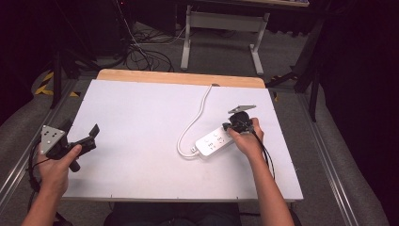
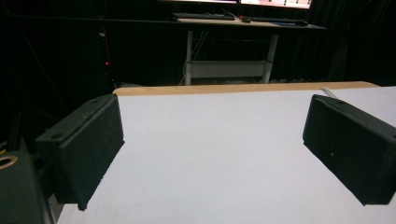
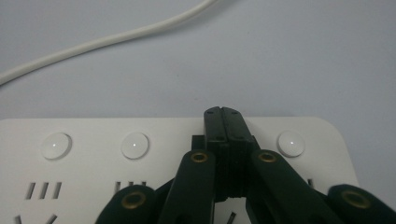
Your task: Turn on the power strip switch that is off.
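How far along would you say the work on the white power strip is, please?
In hand: the right gripper, jaws shut, points down over the white plastic power strip among its round buttons; contact unclear. The left gripper waits open. Which buttons are already pressed or left cannot be told.

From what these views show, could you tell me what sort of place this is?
Probably a lab or recording workspace: a white work table ringed by dark curtains, a height-adjustable desk behind it, loose cables on the floor, and a power strip laid out for handling.
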`<state>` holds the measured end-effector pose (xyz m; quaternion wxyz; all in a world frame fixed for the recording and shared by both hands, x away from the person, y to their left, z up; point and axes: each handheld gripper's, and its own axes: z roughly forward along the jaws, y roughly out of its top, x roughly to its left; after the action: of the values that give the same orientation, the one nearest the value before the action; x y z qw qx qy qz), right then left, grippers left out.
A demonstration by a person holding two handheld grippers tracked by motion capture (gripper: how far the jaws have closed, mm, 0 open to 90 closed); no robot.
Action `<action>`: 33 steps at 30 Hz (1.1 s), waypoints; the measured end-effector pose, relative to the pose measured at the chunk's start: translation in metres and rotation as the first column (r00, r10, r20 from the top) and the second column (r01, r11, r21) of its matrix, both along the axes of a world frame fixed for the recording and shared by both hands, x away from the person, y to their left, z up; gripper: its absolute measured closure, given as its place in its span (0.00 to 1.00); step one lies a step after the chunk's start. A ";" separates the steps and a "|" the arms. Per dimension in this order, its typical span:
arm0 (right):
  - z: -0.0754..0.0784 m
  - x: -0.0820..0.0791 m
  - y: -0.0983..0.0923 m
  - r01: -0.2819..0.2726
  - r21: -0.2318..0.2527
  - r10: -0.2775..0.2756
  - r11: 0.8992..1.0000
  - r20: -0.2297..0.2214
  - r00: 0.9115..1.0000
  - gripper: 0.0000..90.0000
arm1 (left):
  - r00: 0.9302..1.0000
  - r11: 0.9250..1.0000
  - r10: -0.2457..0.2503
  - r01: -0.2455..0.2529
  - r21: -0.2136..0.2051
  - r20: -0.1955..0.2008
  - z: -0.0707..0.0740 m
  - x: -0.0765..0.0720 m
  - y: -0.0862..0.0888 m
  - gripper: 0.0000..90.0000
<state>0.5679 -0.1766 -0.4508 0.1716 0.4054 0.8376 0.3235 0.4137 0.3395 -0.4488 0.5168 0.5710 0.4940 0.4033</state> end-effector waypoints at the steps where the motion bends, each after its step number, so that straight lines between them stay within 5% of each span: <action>1: 0.000 0.001 0.000 0.000 -0.002 0.000 1.000 -0.005 1.000 1.00 | 1.000 1.000 0.000 0.000 0.001 -0.001 0.000 0.000 0.000 0.06; 19: 0.010 0.014 0.010 0.007 -0.078 -0.016 0.997 -0.122 0.992 1.00 | 1.000 1.000 0.000 0.000 -0.005 -0.001 0.000 0.000 0.002 0.06; 29: 0.010 0.011 0.016 -0.010 -0.138 0.000 0.990 -0.077 0.997 1.00 | 1.000 1.000 -0.003 0.003 0.001 -0.006 -0.001 0.001 0.001 0.06; 33: 0.009 0.010 0.015 -0.008 -0.128 -0.001 0.992 -0.072 0.997 1.00 | 1.000 1.000 -0.001 0.001 0.000 -0.006 -0.001 0.000 0.002 0.06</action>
<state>0.5783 -0.1619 -0.4416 0.1663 0.4034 0.8629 0.2548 0.4141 0.3411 -0.4496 0.5157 0.5724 0.4953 0.4014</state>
